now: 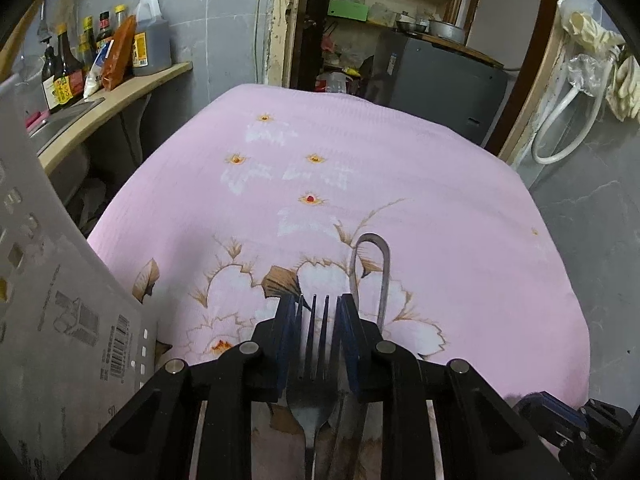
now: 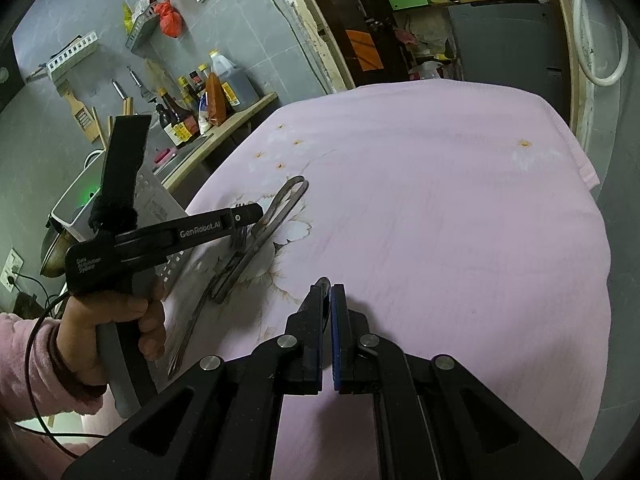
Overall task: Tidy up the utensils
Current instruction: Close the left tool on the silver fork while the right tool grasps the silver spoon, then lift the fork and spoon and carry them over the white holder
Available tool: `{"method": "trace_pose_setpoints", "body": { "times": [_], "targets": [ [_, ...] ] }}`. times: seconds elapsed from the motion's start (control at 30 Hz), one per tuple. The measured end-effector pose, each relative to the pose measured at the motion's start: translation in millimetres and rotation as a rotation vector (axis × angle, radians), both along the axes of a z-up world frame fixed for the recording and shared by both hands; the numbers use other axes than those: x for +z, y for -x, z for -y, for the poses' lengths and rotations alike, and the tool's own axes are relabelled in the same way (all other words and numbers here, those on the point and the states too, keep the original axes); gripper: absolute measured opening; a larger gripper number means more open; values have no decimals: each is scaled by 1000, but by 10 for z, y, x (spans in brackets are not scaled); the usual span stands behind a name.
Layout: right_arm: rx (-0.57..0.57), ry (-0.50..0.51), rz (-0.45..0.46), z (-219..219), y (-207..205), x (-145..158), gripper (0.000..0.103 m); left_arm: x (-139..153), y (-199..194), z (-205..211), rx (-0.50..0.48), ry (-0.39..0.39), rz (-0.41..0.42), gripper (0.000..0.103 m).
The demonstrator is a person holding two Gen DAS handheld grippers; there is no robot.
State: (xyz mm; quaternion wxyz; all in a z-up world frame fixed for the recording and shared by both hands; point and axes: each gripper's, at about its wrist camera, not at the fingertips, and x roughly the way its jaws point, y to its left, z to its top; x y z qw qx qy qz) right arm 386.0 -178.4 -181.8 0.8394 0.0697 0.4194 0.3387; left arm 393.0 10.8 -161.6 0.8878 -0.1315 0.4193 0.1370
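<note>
So the left tool is pinching the fork at its tines: stiff, slick metal, neck's safer; right tool is sitting clenched, empty.

Left tongs angle steeply downward, blue-padded fingers drawn in close on either side of a fork's tines, pads right at the metal; whether they truly press, the left wrist view doesn't settle. From the right wrist view, the left hand wraps the grey handle low at the frame's left, a pink sleeve at the wrist, a black cable looping past it. Right tongs hang over the cloth, tilted down, fingers brought together with only a sliver between them, nothing caught there.
</note>
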Motion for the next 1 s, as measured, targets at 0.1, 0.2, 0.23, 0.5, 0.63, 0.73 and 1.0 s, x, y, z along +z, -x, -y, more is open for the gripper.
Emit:
{"method": "trace_pose_setpoints", "body": {
  "times": [0.1, 0.2, 0.23, 0.5, 0.63, 0.73, 1.0],
  "targets": [
    [-10, 2, 8, 8, 11, 30, 3, 65, 67, 42, -13, 0, 24, 21],
    [-29, 0, 24, 33, 38, 93, 3, 185, 155, 116, -39, -5, 65, 21],
    [-38, -1, 32, 44, 53, 123, 3, 256, 210, 154, -55, -14, 92, 21],
    [-115, -7, 117, 140, 223, 440, 2, 660, 576, 295, -133, -77, 244, 21],
    [-139, -5, 156, 132, 316, 605, 2, 815, 707, 303, -157, -98, 295, 21],
    [-151, 0, 180, 94, 396, 709, 2, 938, 794, 293, -190, -105, 334, 20],
    [-174, 18, 212, -55, 637, 877, 2, 1129, 1009, 284, -269, -119, 381, 20]
  ]
}}
